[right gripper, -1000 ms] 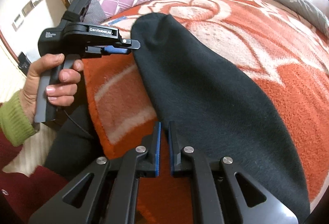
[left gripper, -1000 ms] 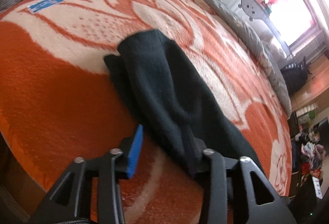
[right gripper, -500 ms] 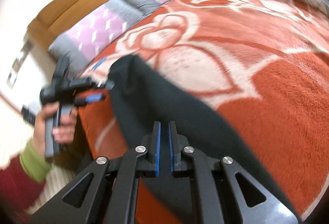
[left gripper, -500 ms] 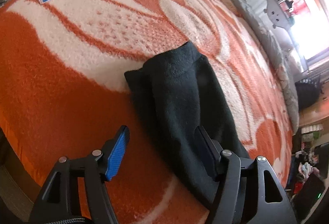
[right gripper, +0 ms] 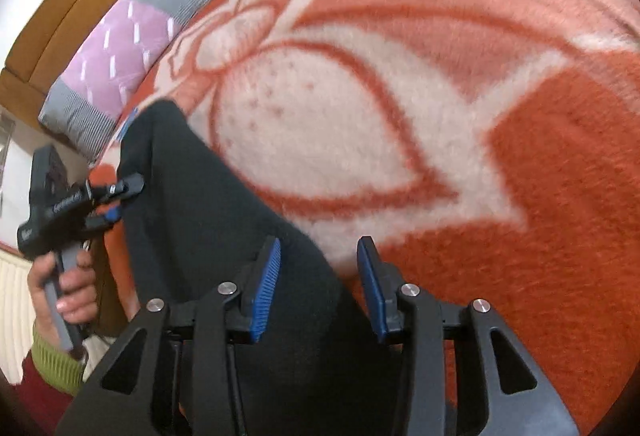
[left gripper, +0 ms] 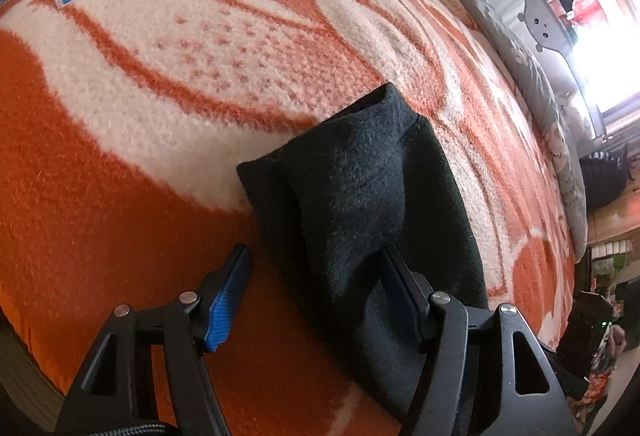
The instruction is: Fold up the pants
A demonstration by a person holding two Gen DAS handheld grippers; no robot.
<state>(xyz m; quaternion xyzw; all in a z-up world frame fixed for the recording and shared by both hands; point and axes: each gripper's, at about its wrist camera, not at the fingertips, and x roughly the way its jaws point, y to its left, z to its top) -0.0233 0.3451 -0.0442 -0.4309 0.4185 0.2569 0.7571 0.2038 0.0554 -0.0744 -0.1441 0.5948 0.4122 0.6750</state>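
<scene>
The dark pants (left gripper: pixel 360 195) lie lengthwise on the orange and white blanket (left gripper: pixel 160 67), doubled over with two layers showing at the far end. My left gripper (left gripper: pixel 316 272) is open, its jaws astride the near part of the pants end. In the right wrist view the pants (right gripper: pixel 208 203) run from the far left down under my right gripper (right gripper: pixel 320 268), which is open over the pants' right edge. The left gripper (right gripper: pixel 116 195) shows there too, open at the pants' far end, held by a hand.
Purple and grey pillows (right gripper: pixel 132 35) and a wooden headboard (right gripper: pixel 68 7) lie at the bed's head. A grey quilt (left gripper: pixel 532 71) and a rail run along the far side. The bed edge (left gripper: pixel 24 336) is close on the left. Clutter stands on the floor (left gripper: pixel 600 356).
My right gripper has opened and swung from the left edge of the pants towards their right edge. My left gripper has opened wider and moved towards the pants' end.
</scene>
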